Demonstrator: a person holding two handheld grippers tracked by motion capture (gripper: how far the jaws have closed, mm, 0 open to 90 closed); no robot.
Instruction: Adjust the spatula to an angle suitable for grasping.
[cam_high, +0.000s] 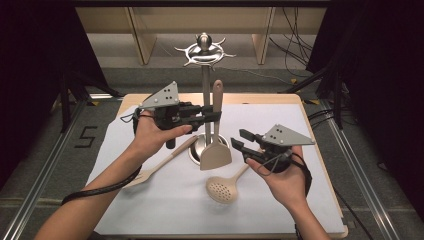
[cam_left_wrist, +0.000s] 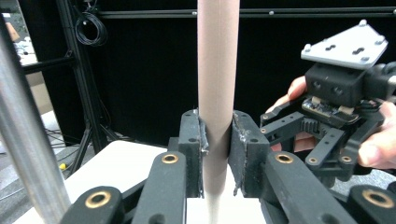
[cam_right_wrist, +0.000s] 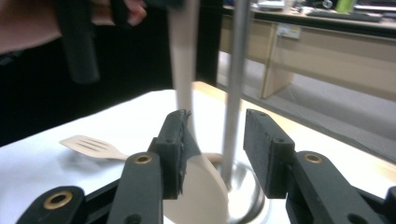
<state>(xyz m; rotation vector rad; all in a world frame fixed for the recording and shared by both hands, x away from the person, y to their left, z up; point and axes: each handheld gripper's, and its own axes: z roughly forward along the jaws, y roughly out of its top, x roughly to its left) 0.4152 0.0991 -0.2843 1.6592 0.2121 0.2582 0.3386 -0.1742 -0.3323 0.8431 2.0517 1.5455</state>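
A beige spatula (cam_high: 216, 155) stands upright beside the pole of a metal utensil stand (cam_high: 205, 85), its blade resting down by the stand's round base (cam_high: 196, 150). My left gripper (cam_high: 215, 116) is shut on the spatula's handle (cam_left_wrist: 218, 60), and both pads press on it at mid-length in the left gripper view (cam_left_wrist: 217, 135). My right gripper (cam_high: 237, 139) is open just right of the blade, holding nothing. In the right gripper view the jaws (cam_right_wrist: 215, 140) stand apart, with the spatula blade (cam_right_wrist: 198, 186) and the stand's pole (cam_right_wrist: 236, 84) beyond them.
A beige slotted spoon (cam_high: 222, 189) lies on the white sheet (cam_high: 165, 215) in front of the stand. A slotted wooden turner (cam_high: 150, 172) lies to the left, under my left forearm. The stand's hook ring (cam_high: 204, 50) sits at the pole's top.
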